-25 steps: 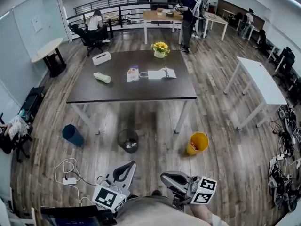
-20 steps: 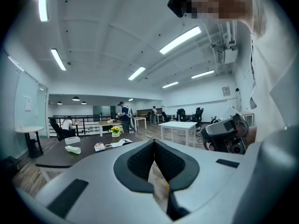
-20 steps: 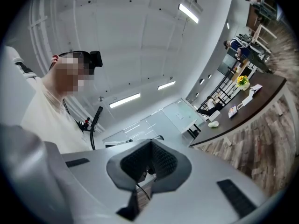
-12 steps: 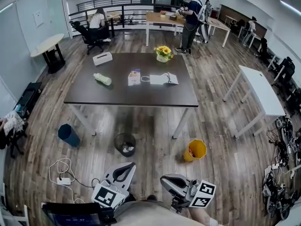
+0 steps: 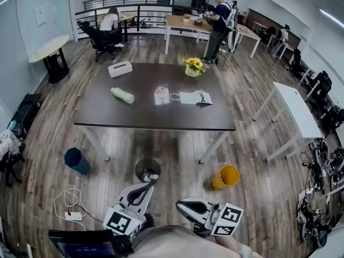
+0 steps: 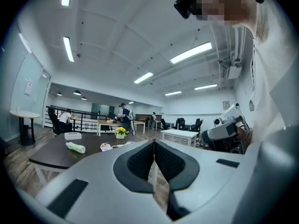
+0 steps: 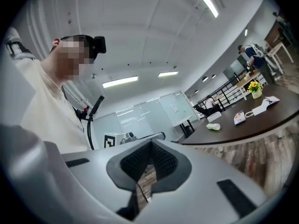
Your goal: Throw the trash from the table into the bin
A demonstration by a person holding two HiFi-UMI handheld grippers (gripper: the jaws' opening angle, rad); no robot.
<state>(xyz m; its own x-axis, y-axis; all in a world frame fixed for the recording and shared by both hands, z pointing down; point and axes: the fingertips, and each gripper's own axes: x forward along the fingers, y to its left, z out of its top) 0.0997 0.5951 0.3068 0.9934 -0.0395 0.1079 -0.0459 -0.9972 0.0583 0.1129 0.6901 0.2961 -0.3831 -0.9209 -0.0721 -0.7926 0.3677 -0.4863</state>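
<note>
The left hand-held gripper point(image 5: 145, 187) sits at the lower centre-left of the head view. Its jaws are pressed fully together, with nothing between the pads. The right hand-held gripper point(image 5: 180, 204) sits at the lower centre-right. Its jaws are also closed tight and empty. Both are over the floor, well apart from the desk point(image 5: 107, 114).

The dark desk occupies the centre of the head view and carries these items:
- A bottle point(image 5: 122, 95) lies on its side, left of centre.
- A packet point(image 5: 162, 94) lies at the centre.
- A white bag point(image 5: 194, 97) lies just right of the packet.
- A tissue box point(image 5: 120, 69) stands at the upper left corner.
- A flower pot point(image 5: 194, 67) stands at the upper right.

Three bins stand on the floor:
- A black bin point(image 5: 147, 170) stands upright below the lower desk edge, directly above the left hand-held gripper in the frame. It holds a pale item.
- A blue bin point(image 5: 77, 160) is tilted, at the left.
- A yellow bin point(image 5: 226, 176) is tilted, at the right.

In the left gripper view the desk lies at the left of the frame. In the right gripper view it lies at the right.
</note>
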